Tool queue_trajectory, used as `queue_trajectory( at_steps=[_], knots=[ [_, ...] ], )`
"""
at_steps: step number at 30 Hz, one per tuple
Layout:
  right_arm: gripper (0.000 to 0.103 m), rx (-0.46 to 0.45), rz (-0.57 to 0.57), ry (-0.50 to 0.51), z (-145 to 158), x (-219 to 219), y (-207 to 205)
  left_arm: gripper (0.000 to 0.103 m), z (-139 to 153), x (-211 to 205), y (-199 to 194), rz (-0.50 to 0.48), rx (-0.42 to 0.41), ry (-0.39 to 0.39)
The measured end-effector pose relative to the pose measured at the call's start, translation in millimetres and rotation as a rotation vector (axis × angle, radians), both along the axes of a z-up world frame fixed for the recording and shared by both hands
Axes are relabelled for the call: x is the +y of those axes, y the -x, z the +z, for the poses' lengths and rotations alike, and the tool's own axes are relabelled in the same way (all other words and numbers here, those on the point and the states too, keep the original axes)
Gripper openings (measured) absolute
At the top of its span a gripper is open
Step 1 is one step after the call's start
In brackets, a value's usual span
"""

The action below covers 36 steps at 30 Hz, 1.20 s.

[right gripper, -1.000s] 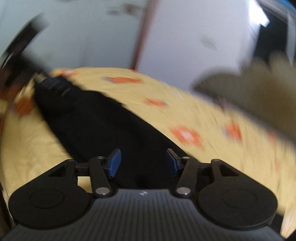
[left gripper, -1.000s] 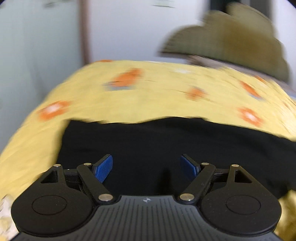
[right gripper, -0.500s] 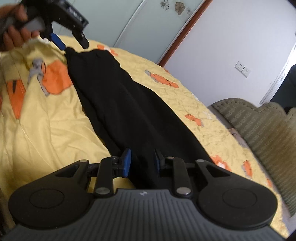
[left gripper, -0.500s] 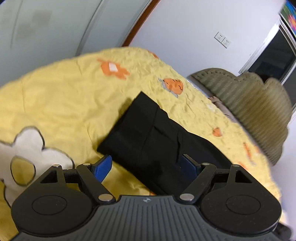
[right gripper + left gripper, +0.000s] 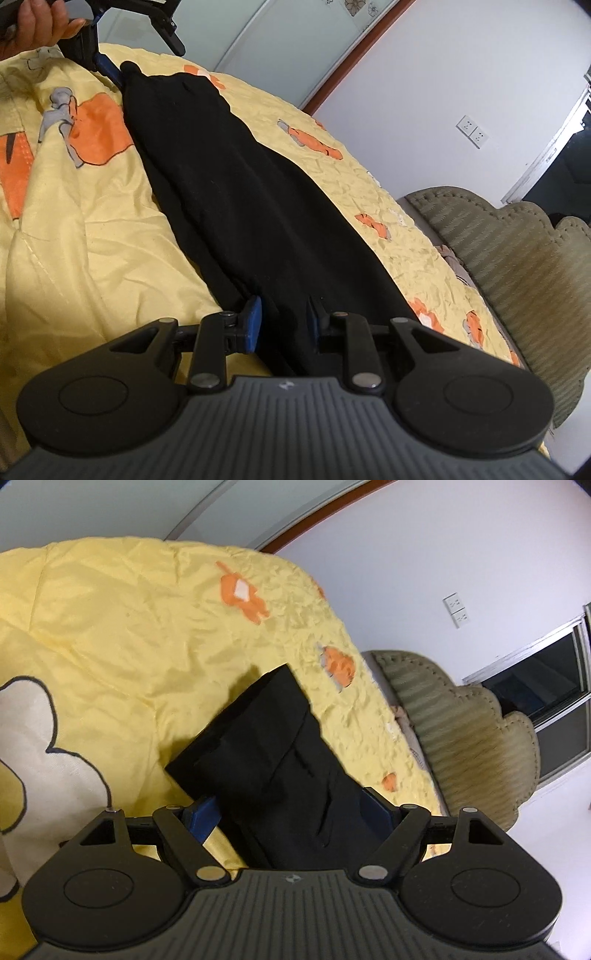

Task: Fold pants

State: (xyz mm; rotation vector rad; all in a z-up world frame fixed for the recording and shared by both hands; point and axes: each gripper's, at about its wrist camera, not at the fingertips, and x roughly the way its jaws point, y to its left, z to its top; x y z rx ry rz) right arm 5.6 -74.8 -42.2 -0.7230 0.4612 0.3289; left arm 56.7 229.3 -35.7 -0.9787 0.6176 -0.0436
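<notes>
Pants (image 5: 251, 192) are lying stretched as a long black strip across the yellow quilt (image 5: 85, 266), running in the right wrist view from the upper left of the frame down to the bottom centre.

Upper left of that view: a hand (image 5: 35, 27) is gripping the left gripper (image 5: 110, 72), whose blue tip is sitting at the far end of the pants. In the left wrist view its jaws are standing wide, one blue pad at the lower left, the other at the lower right, with the cloth lying between them. They are closing slightly, but the pads are not pressing on the cloth.

Bottom centre: the right gripper (image 5: 284, 319) is angling down onto the near end, jaws drawn in and clamped on a bunch of fabric.

Right of both frames: a green headboard (image 5: 517, 251) is bordering the bed, well apart from the work.

Judgement: the step in hand appears to be securing both ends before a lengthwise fold. To do it well, the left jaws should be closing on both layers at the edge, not quilt, and both ends should be lifting together under even tension.
</notes>
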Motion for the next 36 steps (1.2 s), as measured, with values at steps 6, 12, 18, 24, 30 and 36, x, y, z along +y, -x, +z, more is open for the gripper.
queue_trajectory(
  at_steps=[6,12,18,24,30,36],
  knots=[
    [0.009,-0.029,0.001,0.053,-7.4,7.0,2.2,0.045,12.3,-4.3,-3.8,-0.052,-0.037,-0.038],
    [0.005,0.001,0.024,0.086,-13.5,10.4,3.4,0.012,5.9,-8.3,-12.0,-0.091,0.027,-0.035],
    [0.004,-0.01,0.034,0.081,-9.1,9.9,8.0,0.009,18.7,-4.4,-2.1,-0.061,0.032,-0.155],
    [0.004,0.014,0.048,-0.023,8.9,10.0,13.9,0.009,26.2,5.6,9.1,-0.026,0.032,-0.225],
    [0.004,0.053,0.067,0.012,-3.5,14.9,16.6,0.009,5.1,8.1,7.1,-0.007,0.135,-0.238],
    [0.011,0.092,0.096,0.016,-6.7,10.5,18.8,0.01,23.6,-0.6,12.1,-0.01,0.141,-0.331]
  ],
)
